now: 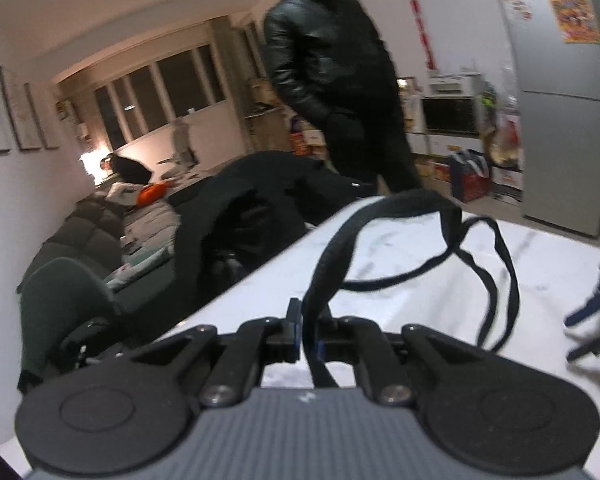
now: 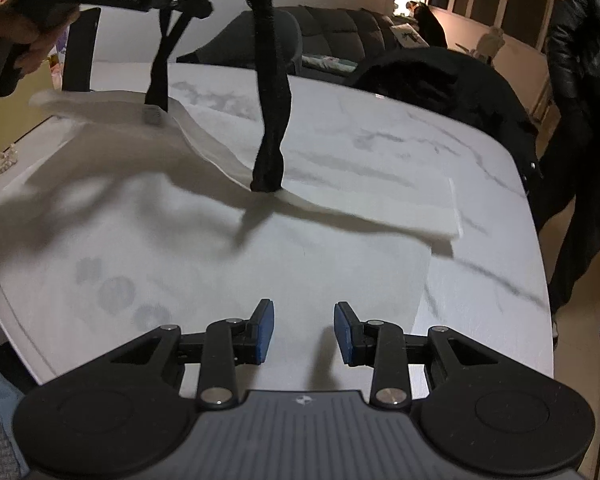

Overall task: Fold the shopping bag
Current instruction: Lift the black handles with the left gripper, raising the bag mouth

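left wrist view: left gripper point(image 1: 306, 338) clamped narrow on a black strap point(image 1: 332, 256) of the shopping bag. strap runs up from between the blue pads, arches over the far table edge, then loops down to the right. a second, thinner strap loop point(image 1: 496, 276) lies beside it on the white marbled table point(image 1: 420, 292). bag body not visible here. at the right edge, blurred tips of the other gripper, blue pad showing. beyond the table: a chair draped with a dark coat point(image 1: 260, 200), a grey sofa point(image 1: 96, 232), a person in a black jacket point(image 1: 332, 68) standing, a silver fridge point(image 1: 560, 120) at far right.

right wrist view: right gripper point(image 2: 304, 332) spread wide, nothing between the blue pads, hovering low over the near part of the bag. white shopping bag point(image 2: 220, 248) lies on the table point(image 2: 492, 280), its left upper part lifted off the surface and wrinkled, the right part flat. two black straps rise from the bag's top edge up to the left gripper point(image 2: 188, 2) at top left, held by a hand point(image 2: 32, 44); the nearer strap point(image 2: 274, 112) hangs twisted and taut. faint grey round marks on the bag's near left corner. person in black jacket point(image 2: 580, 120) stands at right, just beside the table edge; the coat point(image 2: 440, 80) hangs at the far side.
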`<state>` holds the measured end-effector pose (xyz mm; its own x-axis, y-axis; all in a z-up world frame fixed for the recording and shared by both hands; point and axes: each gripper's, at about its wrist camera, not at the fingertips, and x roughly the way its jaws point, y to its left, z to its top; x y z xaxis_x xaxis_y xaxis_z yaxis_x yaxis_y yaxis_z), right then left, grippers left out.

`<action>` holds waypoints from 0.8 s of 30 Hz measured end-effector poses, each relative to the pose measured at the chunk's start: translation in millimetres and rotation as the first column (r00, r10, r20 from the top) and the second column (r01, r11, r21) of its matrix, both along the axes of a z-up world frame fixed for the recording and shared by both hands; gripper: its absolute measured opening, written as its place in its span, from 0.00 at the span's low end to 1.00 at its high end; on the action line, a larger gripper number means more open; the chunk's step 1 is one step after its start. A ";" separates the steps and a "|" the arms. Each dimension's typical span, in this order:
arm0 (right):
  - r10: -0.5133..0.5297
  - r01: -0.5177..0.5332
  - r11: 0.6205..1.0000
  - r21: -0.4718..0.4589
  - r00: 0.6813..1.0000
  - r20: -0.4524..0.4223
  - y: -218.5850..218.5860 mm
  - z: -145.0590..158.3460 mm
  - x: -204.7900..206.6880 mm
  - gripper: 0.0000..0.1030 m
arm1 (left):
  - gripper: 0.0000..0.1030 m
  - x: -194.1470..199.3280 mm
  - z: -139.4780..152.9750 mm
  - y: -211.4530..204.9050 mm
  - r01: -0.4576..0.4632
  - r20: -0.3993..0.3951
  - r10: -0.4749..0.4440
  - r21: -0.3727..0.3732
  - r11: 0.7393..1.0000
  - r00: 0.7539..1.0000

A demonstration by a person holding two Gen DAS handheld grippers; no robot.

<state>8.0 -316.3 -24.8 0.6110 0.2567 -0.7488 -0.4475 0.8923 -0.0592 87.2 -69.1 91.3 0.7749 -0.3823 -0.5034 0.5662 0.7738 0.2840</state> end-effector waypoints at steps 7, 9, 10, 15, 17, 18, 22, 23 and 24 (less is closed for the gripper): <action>0.028 -0.028 1.000 0.003 0.999 0.021 15.0 6.0 27.7 0.32 | 0.08 32.8 8.3 4.3 -0.087 0.004 0.087 0.004 0.996 0.996; 0.029 -0.030 0.999 0.013 0.999 0.021 18.8 5.7 37.4 0.32 | 0.08 41.3 6.6 6.0 -0.107 0.000 0.107 0.008 0.994 0.994; 0.030 -0.030 0.999 0.019 0.999 0.021 20.7 5.5 42.3 0.32 | 0.08 45.1 5.3 7.0 -0.118 -0.004 0.118 0.005 0.993 0.993; 0.036 -0.037 0.998 0.041 0.999 0.010 31.1 0.5 65.4 0.32 | 0.08 62.1 1.2 14.0 -0.157 -0.021 0.157 -0.013 0.987 0.987; 0.038 -0.039 0.998 0.045 0.999 0.004 34.5 -1.4 74.1 0.32 | 0.08 67.1 -2.1 17.8 -0.171 -0.022 0.171 -0.012 0.985 0.985; 0.037 -0.037 0.998 0.047 0.999 0.002 35.7 -2.1 77.9 0.32 | 0.08 71.2 -2.9 19.7 -0.181 -0.023 0.180 -0.016 0.983 0.983; 0.032 -0.032 0.998 0.054 0.999 0.002 39.6 -4.0 95.6 0.32 | 0.08 83.0 -7.2 28.9 -0.220 -0.039 0.219 -0.035 0.975 0.975; 0.029 -0.029 0.998 0.056 1.000 0.004 40.4 -4.4 100.1 0.32 | 0.08 86.2 -8.0 30.1 -0.229 -0.039 0.227 -0.036 0.973 0.973; 0.027 -0.027 0.998 0.058 1.000 0.007 41.3 -4.8 104.6 0.32 | 0.08 89.2 -8.8 31.1 -0.235 -0.039 0.234 -0.036 0.971 0.972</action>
